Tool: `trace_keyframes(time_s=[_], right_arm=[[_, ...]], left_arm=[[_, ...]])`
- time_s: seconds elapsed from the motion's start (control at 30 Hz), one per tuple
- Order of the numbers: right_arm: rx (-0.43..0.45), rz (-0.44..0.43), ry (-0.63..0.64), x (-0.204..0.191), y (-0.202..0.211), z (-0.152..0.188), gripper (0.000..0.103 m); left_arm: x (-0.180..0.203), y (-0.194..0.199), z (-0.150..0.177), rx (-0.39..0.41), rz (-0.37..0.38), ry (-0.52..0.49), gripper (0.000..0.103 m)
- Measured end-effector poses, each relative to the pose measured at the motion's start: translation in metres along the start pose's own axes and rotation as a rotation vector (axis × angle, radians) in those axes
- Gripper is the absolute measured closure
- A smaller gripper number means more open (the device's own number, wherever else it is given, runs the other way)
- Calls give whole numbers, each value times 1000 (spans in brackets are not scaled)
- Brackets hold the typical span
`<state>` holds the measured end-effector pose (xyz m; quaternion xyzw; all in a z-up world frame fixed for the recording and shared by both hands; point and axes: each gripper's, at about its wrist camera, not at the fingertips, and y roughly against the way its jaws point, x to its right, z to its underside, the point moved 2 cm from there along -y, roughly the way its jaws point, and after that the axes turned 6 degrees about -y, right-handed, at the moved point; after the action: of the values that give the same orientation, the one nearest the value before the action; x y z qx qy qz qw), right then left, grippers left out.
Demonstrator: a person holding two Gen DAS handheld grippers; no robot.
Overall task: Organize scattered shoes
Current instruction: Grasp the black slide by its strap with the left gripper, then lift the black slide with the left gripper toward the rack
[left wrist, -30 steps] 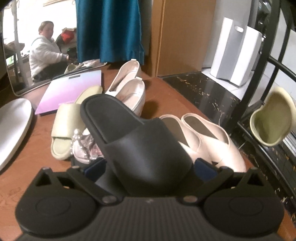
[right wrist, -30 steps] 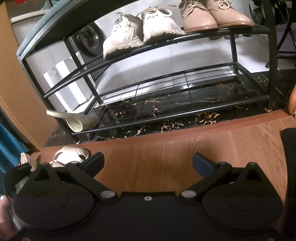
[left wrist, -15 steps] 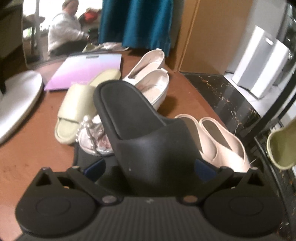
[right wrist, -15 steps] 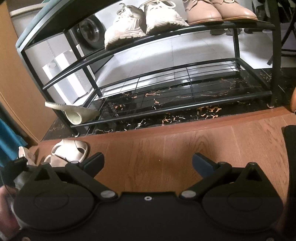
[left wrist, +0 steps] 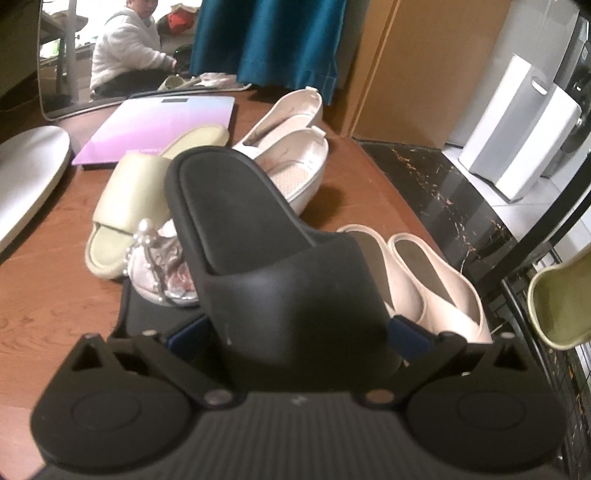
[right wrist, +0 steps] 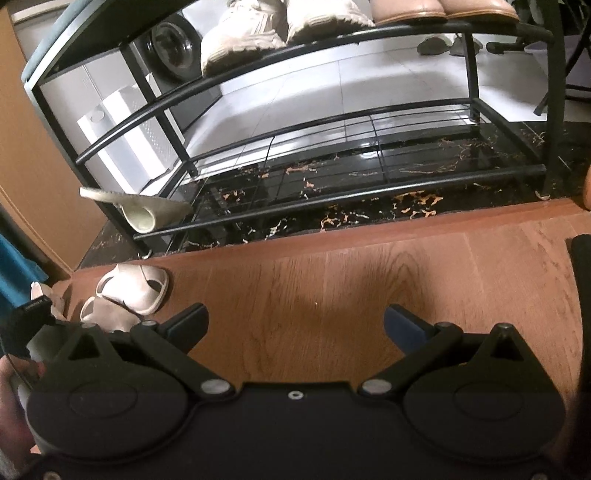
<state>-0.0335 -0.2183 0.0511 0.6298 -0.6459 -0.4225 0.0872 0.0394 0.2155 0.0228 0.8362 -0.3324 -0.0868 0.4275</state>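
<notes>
**Black slide gripped in left tongs, right tongs empty before shoe rack**

Left tongs (left wrist: 295,330) clamped on the strap end of a black slide sandal (left wrist: 266,258), heel end pointing away and raised above the wooden floor (left wrist: 48,295). Beneath and to the left, a silver pearl-trimmed shoe (left wrist: 159,269) touching a pale green slide (left wrist: 125,199). Farther back, a pair of white flats (left wrist: 291,147) side by side, beside a pink-purple bathroom scale (left wrist: 159,125). To the right of the held slide, a pair of cream slip-ons (left wrist: 432,280) close to the black marble strip. At the far right edge, a second pale green slide (left wrist: 561,306) tilted on the rack's bottom shelf. Teal curtain (left wrist: 273,40) and a seated person in a white top (left wrist: 122,48) in the background.

Right tongs (right wrist: 295,323) spread wide with nothing between them, hovering over bare wooden floor. Ahead, a black metal shoe rack (right wrist: 332,206): white sneakers (right wrist: 273,33) and tan shoes (right wrist: 443,9) on the upper shelf, the pale green slide tipped at the left end of the lowest shelf. Cream slip-ons on the floor at lower left.
</notes>
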Motion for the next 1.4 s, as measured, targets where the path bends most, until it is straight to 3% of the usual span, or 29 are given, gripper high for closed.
trace_keyframes(time_s=[0.13, 0.37, 0.8, 1.03, 1.17, 1.4], right_arm=[[-11, 1, -2, 0, -3, 1, 0], [-29, -1, -3, 0, -8, 2, 0], [-21, -7, -42, 4, -6, -2, 0], [-15, -18, -50, 4, -5, -4, 0], [-2, -19, -65, 8, -2, -7, 0], [19, -22, -90, 15, 4, -12, 0]], left_arm=[[-8, 0, 4, -33, 44, 12, 0], [-4, -2, 11, 36, 41, 10, 0], [-8, 17, 17, 65, 90, 1, 6], [9, 38, 28, 112, 168, -99, 7], [25, 55, 37, 151, 251, -183, 8], [44, 68, 53, 161, 302, -279, 9]])
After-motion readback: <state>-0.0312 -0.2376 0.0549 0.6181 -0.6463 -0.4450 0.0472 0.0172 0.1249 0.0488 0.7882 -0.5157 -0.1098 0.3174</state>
